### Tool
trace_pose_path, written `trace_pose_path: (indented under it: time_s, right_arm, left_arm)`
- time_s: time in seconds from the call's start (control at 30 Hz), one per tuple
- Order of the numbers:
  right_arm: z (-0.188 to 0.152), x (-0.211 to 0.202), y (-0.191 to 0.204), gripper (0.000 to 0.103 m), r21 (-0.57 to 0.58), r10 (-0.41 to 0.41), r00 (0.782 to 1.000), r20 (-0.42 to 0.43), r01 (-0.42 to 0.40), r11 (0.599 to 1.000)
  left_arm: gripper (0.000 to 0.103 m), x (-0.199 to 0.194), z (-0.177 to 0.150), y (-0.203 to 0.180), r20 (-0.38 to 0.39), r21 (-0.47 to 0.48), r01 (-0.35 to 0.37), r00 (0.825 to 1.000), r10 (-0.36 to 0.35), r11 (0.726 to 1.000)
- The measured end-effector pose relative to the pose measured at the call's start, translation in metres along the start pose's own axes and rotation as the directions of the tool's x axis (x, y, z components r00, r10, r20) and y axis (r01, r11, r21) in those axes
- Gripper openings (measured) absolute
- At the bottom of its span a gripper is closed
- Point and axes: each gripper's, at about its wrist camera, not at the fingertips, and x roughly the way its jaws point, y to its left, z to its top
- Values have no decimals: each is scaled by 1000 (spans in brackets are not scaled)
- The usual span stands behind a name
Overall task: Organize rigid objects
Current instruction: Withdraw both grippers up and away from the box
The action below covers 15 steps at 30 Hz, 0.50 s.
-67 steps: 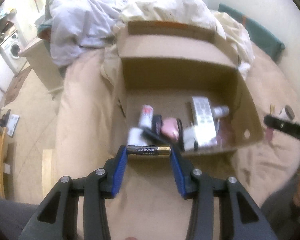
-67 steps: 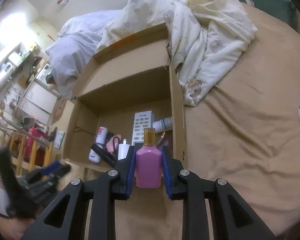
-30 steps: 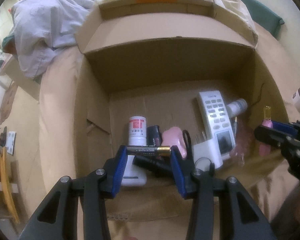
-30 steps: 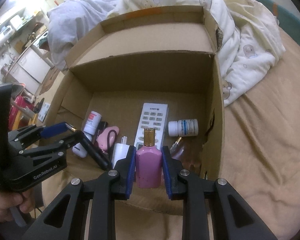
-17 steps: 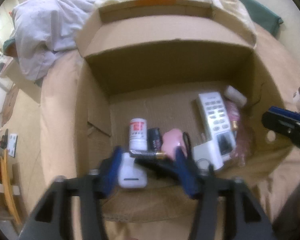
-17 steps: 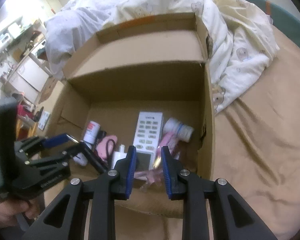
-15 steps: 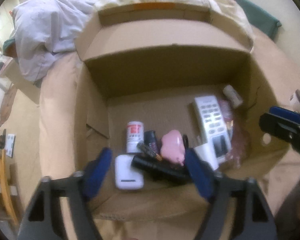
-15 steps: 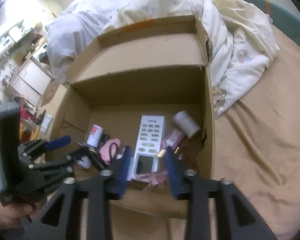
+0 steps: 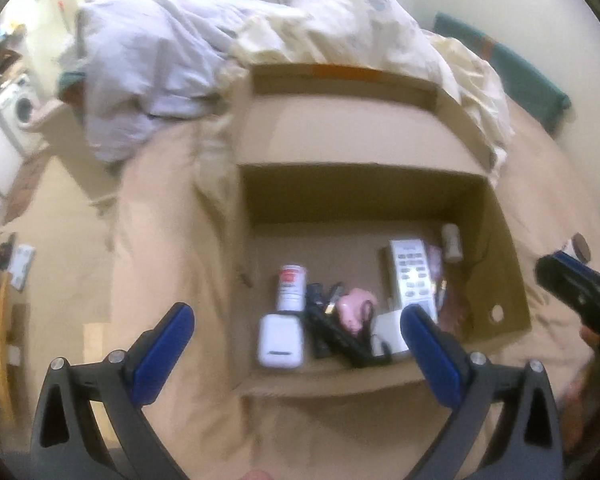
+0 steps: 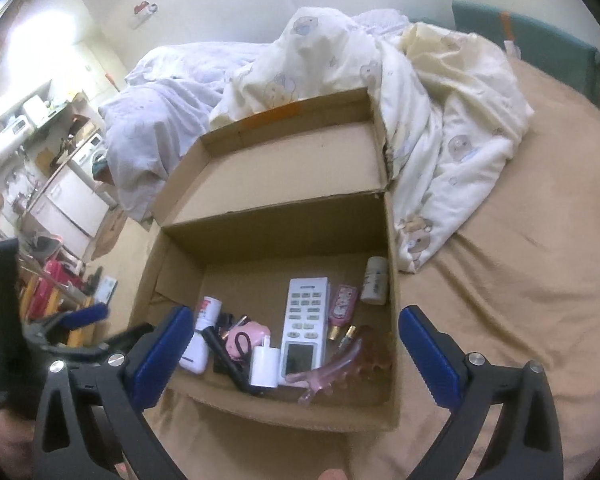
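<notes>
An open cardboard box (image 9: 500,280) (image 10: 392,320) sits on the bed. My left gripper (image 9: 295,314) hangs above its near edge, its jaws opening wide with nothing between them. The battery (image 9: 334,298) lies in the box among black items, beside a red-labelled white bottle (image 9: 291,286). My right gripper (image 10: 294,314) is also above the box, its jaws opening and bare. The pink bottle (image 10: 343,306) lies flat between the white remote (image 10: 306,320) and a white pill bottle (image 10: 375,280).
Crumpled white and lilac bedding (image 10: 440,120) is heaped behind and right of the box. A tan sheet (image 10: 500,300) covers the bed, with a small jar (image 9: 580,244) at the right. A pink hair clip (image 10: 332,372) and a white charger (image 10: 265,366) lie in the box front.
Both grippers opened. The battery dropped from the left one and the pink bottle from the right one into the box. Both grippers then rose and drew back from the box.
</notes>
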Motion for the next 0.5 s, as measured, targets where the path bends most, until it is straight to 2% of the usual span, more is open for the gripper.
trace_pose_path:
  time_s: [0.2, 0.3, 0.37, 0.5]
  right_arm:
    - [-4, -34, 11, 103, -18, -36, 996, 77, 38, 999]
    - [-11, -52, 18, 103, -20, -34, 994, 104, 36, 999]
    - [-17, -62, 22, 103, -26, -46, 992, 119, 50, 998]
    - [-34, -74, 28, 103, -41, -52, 992, 116, 57, 998]
  left_arm:
    - [103, -33, -14, 6, 54, 29, -54, 997, 53, 998]
    - [103, -51, -25, 9, 109, 10, -84, 991, 83, 996]
    - [103, -60, -34, 11, 119, -4, -114, 986, 114, 993]
    - [103, -65, -51, 15, 85, -22, -63, 994, 64, 998]
